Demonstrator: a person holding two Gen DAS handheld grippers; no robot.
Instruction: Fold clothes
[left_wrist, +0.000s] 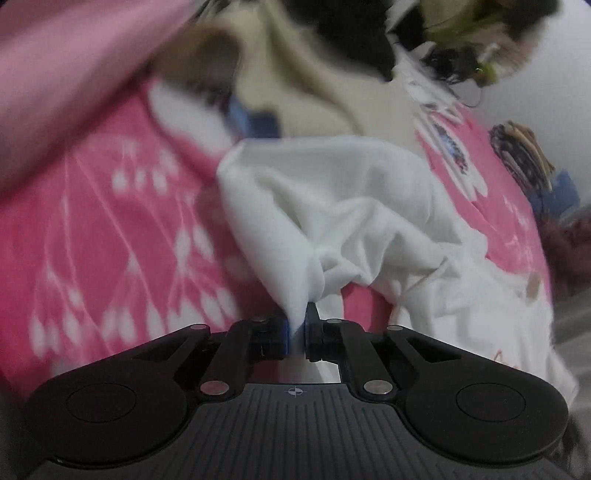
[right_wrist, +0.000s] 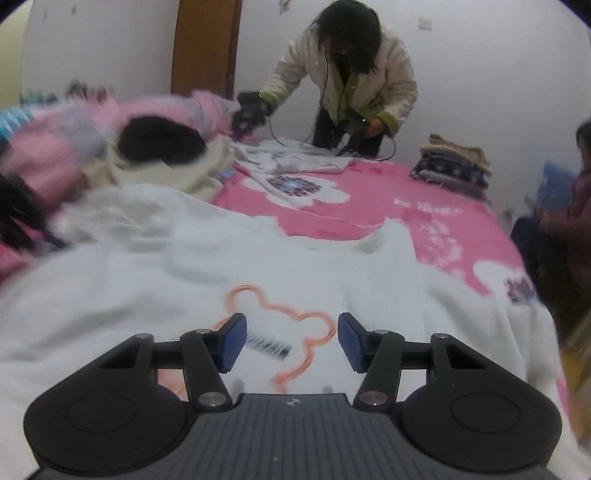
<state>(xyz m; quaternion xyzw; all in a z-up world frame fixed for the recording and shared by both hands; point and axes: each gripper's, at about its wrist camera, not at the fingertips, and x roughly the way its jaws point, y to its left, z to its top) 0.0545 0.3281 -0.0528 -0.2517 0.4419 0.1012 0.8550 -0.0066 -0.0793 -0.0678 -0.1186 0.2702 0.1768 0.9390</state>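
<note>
A white garment (right_wrist: 184, 266) with an orange bear outline (right_wrist: 284, 317) lies spread on the pink flowered bed cover (right_wrist: 406, 206). My right gripper (right_wrist: 291, 341) is open and empty, just above the bear print. In the left wrist view my left gripper (left_wrist: 296, 326) is shut on a bunched edge of the white garment (left_wrist: 343, 206), which hangs lifted over the pink cover (left_wrist: 110, 229). That view is blurred.
Another person (right_wrist: 351, 74) bends over a white printed shirt (right_wrist: 295, 162) at the far side of the bed. A pile of loose clothes (right_wrist: 110, 147) lies at the left. A folded stack (right_wrist: 454, 162) sits at the far right edge. Someone sits at the right (right_wrist: 576, 206).
</note>
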